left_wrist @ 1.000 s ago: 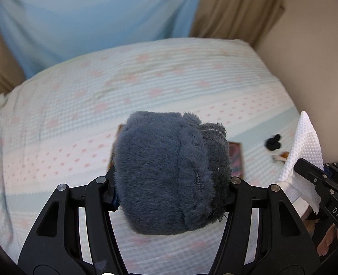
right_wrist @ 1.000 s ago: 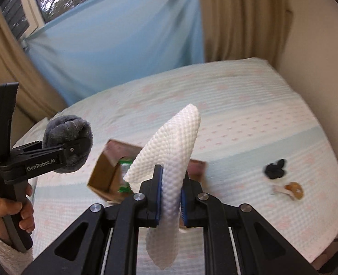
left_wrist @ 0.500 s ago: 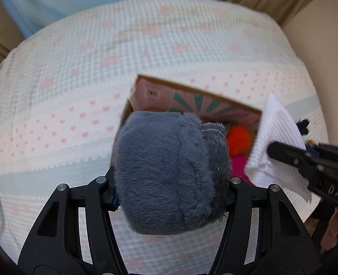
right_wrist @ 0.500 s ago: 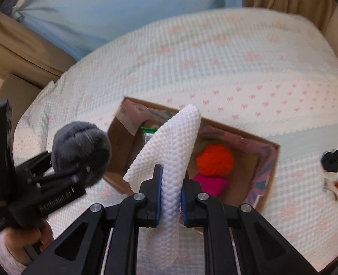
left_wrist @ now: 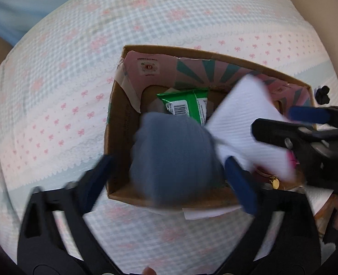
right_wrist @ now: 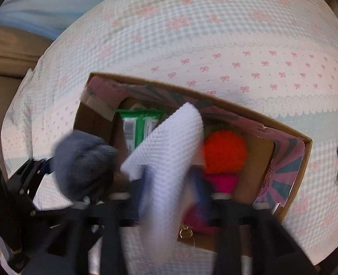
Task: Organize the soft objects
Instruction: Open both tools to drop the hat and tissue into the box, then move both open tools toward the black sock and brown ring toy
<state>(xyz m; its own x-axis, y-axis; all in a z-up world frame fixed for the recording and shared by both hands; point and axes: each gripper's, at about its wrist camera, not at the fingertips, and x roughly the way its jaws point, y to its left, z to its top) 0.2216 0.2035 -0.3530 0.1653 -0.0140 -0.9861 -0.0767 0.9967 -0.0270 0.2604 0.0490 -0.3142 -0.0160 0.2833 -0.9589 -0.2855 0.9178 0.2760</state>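
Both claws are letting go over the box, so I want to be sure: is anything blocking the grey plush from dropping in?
Nothing visible blocks it: the grey plush hangs over the cardboard box at its open left end.

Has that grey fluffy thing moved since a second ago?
Yes. The grey fluffy thing has come down over the cardboard box; the left claw has just been opening around it.

Bed (left_wrist: pixel 81 45) under a checked spread (pink bows), blue curtain (right_wrist: pixel 42 4), beige wall (left_wrist: pixel 324 16)
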